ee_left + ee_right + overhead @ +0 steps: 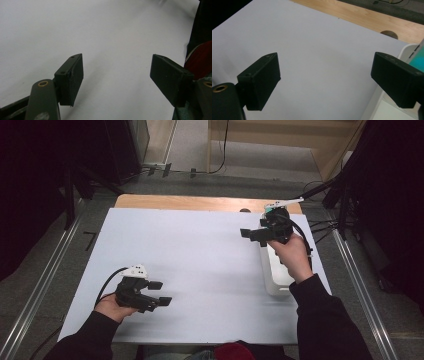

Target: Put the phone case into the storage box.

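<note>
I am holding the right hand-held gripper (248, 235) open and empty beside the white tray (275, 275); the left hand-held gripper (159, 292) is gaping, gripping nothing, over the desk (200, 265).

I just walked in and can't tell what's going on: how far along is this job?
Nothing looks done yet. Both the left gripper and the right gripper are open and hold nothing. The right one hovers beside the white tray at the white mat's edge. Any picking up or handling of things is left.

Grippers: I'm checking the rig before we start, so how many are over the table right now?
2. The left gripper is near the table's front left, jaws open over the white sheet. The right gripper is at the far right, jaws open, above the white tray.
</note>
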`<action>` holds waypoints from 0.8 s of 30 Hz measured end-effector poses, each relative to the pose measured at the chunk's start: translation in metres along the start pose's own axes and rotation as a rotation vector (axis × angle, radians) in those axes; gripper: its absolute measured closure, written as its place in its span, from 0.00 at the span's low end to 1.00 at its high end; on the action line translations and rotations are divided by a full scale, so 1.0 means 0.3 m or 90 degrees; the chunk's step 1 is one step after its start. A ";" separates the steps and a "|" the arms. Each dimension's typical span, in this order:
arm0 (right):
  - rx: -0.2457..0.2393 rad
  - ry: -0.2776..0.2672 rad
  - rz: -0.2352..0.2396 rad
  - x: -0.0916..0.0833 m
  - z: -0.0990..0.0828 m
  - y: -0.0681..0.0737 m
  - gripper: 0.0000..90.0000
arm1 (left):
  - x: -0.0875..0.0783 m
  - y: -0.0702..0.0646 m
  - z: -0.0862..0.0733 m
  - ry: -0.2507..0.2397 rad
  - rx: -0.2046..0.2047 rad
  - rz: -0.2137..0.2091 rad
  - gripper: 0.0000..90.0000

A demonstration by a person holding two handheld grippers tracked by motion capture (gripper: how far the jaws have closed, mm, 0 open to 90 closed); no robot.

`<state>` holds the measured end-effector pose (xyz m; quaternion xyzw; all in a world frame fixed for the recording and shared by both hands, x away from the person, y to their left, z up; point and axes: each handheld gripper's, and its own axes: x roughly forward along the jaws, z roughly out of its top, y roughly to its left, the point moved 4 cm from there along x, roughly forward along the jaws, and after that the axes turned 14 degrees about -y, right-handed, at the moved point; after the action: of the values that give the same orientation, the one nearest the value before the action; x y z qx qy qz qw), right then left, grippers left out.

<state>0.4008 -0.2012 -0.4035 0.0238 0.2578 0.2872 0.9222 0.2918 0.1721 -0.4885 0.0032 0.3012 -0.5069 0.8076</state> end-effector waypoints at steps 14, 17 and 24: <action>-0.024 0.001 0.046 -0.017 -0.081 0.092 0.15 | -0.003 -0.002 0.001 -0.003 0.003 -0.004 0.30; -0.020 0.000 0.056 -0.024 -0.096 0.105 0.15 | -0.004 -0.002 0.002 -0.005 0.003 -0.005 0.30; -0.025 -0.002 0.078 -0.047 -0.134 0.136 0.15 | -0.004 -0.002 0.001 -0.004 0.002 -0.004 0.30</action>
<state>0.3502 -0.1791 -0.4238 0.0217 0.2489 0.3479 0.9036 0.2913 0.1725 -0.4875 0.0023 0.2979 -0.5099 0.8070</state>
